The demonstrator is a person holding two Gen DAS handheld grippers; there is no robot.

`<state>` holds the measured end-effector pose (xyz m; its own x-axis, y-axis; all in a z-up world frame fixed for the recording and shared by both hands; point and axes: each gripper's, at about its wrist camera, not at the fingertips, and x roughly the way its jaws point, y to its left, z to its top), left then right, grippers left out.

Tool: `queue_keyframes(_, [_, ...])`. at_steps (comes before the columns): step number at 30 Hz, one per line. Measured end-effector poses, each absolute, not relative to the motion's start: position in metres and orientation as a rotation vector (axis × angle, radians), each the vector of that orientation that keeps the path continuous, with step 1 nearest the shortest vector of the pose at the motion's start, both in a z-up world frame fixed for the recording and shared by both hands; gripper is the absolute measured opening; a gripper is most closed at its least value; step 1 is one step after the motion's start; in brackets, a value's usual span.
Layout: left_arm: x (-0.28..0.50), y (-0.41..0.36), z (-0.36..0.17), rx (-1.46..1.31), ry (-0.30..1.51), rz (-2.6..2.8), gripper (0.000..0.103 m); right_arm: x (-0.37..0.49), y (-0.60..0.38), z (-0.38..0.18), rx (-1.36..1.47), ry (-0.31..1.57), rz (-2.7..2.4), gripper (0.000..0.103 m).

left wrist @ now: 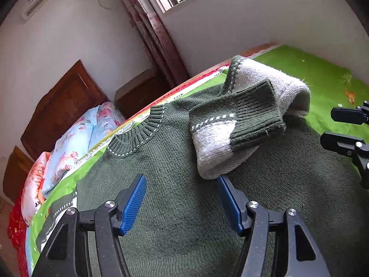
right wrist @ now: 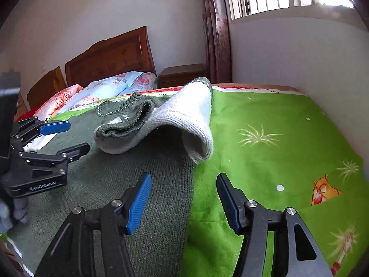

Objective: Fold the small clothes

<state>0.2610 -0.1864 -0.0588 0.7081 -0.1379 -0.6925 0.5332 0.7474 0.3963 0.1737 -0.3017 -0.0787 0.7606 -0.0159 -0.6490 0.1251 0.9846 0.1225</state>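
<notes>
A dark green knitted sweater (left wrist: 175,161) lies flat on a bed covered by a green sheet (right wrist: 265,138). Its grey sleeve (left wrist: 233,124) with a green cuff is folded across the chest. The left gripper (left wrist: 182,198) hovers over the sweater, fingers spread, holding nothing. The right gripper (right wrist: 184,198) hovers at the sweater's edge, fingers likewise spread and empty. Floral pillows (right wrist: 110,87) lie by the wooden headboard (right wrist: 110,57).

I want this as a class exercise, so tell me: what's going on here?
A person is folding a green sweater spread on a bed. One grey sleeve is already folded across the body. The left hand-held gripper and the right hand-held gripper both hover open, holding nothing, the right one at the sweater's right edge.
</notes>
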Motion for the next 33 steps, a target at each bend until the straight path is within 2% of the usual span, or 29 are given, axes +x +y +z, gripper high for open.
queue_keyframes(7, [0.267,-0.211,-0.056,0.617,0.689,-0.488,0.065,0.176,-0.309,-0.083,0.211,0.717,-0.083,0.103])
queue_keyframes(9, [0.278,-0.218,-0.056,0.599,0.709,-0.48,0.062,0.176,-0.31,-0.083,0.218,0.719,-0.084,0.103])
queue_keyframes(10, [0.284,-0.218,-0.057,0.589,0.72,-0.48,0.041,0.176,-0.311,-0.083,0.224,0.719,-0.086,0.103])
queue_keyframes(11, [0.29,-0.218,-0.059,0.575,0.742,-0.489,0.009,0.176,-0.312,-0.084,0.232,0.717,-0.089,0.103])
queue_keyframes(14, [0.296,-0.197,-0.045,0.414,0.739,-0.539,0.008,0.173,-0.318,-0.084,0.266,0.703,-0.085,0.103])
queue_keyframes(20, [0.33,-0.085,-0.012,-0.192,0.782,-0.616,0.008,0.17,-0.322,-0.083,0.302,0.69,-0.074,0.103])
queue_keyframes(24, [0.362,-0.02,-0.054,-0.448,0.924,-0.592,0.009,0.172,-0.322,-0.085,0.3,0.697,-0.075,0.103])
queue_keyframes(27, [0.364,-0.006,-0.093,-0.534,1.011,-0.617,0.009,0.176,-0.32,-0.087,0.284,0.716,-0.083,0.103])
queue_keyframes(31, [0.36,-0.003,-0.116,-0.645,1.047,-0.68,0.016,0.183,-0.316,-0.091,0.252,0.756,-0.102,0.103])
queue_keyframes(32, [0.36,0.0,-0.115,-0.657,1.025,-0.68,0.023,0.184,-0.315,-0.092,0.243,0.763,-0.11,0.103])
queue_keyframes(33, [0.359,0.001,-0.115,-0.67,1.023,-0.669,0.024,0.187,-0.315,-0.092,0.24,0.77,-0.119,0.103])
